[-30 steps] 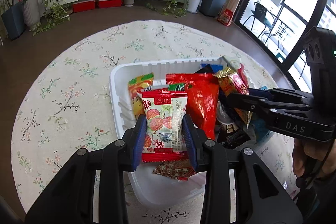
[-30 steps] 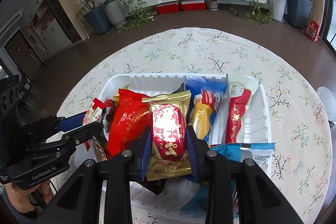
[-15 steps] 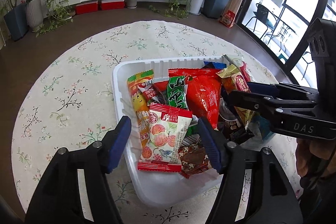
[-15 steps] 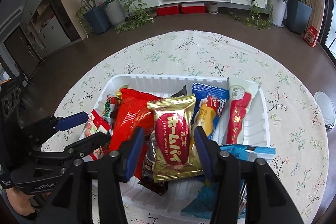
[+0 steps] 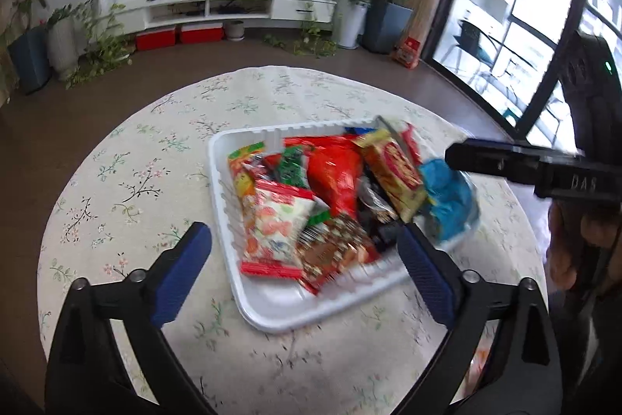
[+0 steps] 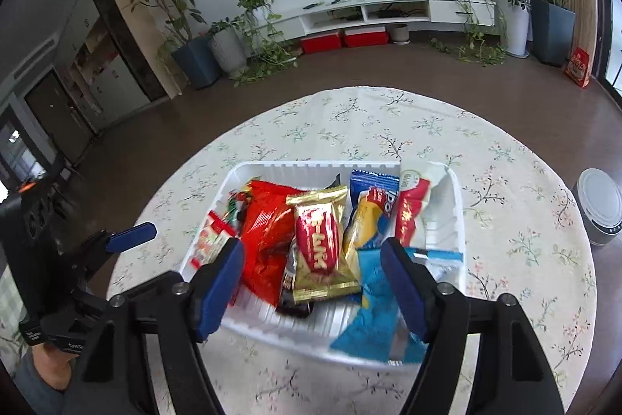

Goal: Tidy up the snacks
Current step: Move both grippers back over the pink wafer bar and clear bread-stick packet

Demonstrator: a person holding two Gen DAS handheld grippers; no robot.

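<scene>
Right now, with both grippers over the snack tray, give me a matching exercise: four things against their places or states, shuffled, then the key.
Things
1. gold packet
2. white and red fruit-print packet
3. blue packet
4. left gripper

Places or states
A. hangs over the near rim of the white tray
B. lies in the tray at its left end
C. open, nothing between its pads
D. lies in the middle of the tray, between the right gripper's open pads

Pairs: 1-D, 2-B, 3-A, 4-C
</scene>
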